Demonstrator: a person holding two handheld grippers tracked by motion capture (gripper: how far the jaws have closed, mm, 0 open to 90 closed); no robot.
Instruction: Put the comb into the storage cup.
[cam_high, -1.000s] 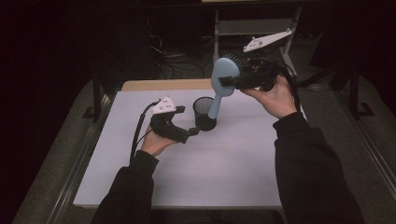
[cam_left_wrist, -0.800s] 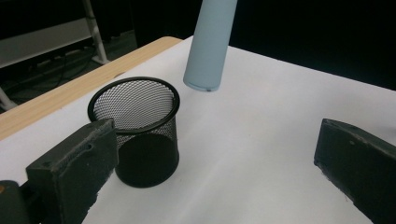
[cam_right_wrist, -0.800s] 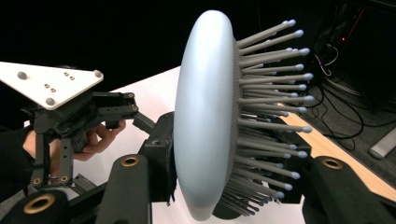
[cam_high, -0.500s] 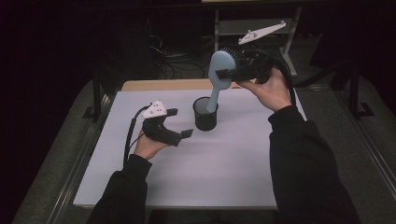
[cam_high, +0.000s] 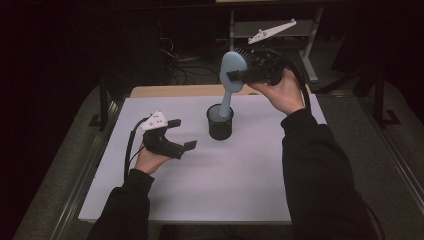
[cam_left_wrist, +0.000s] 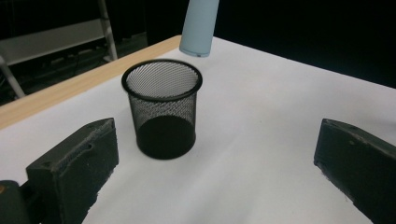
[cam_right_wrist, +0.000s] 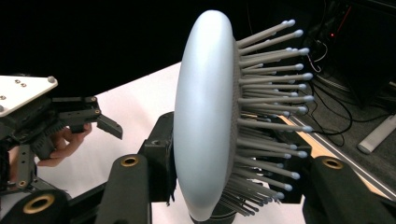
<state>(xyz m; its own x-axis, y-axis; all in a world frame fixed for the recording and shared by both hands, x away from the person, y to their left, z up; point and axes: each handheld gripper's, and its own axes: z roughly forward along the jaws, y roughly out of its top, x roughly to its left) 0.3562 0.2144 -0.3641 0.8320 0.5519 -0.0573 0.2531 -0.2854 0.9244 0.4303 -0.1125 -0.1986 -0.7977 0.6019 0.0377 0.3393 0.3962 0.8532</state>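
While the right gripper clamps its fingers on the pale blue hairbrush, the handle tip hangs just above the mesh cup's rim. Left gripper hovers nearby, fingers apart, with bare white surface all around.

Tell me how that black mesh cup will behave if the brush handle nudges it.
The mesh cup looks empty and thin-walled, so it is probably light and would slide or tip easily. It stands upright on the smooth white table with nothing steadying it: the left gripper is open and apart from it. The hairbrush looks rigid, so it won't cushion contact.
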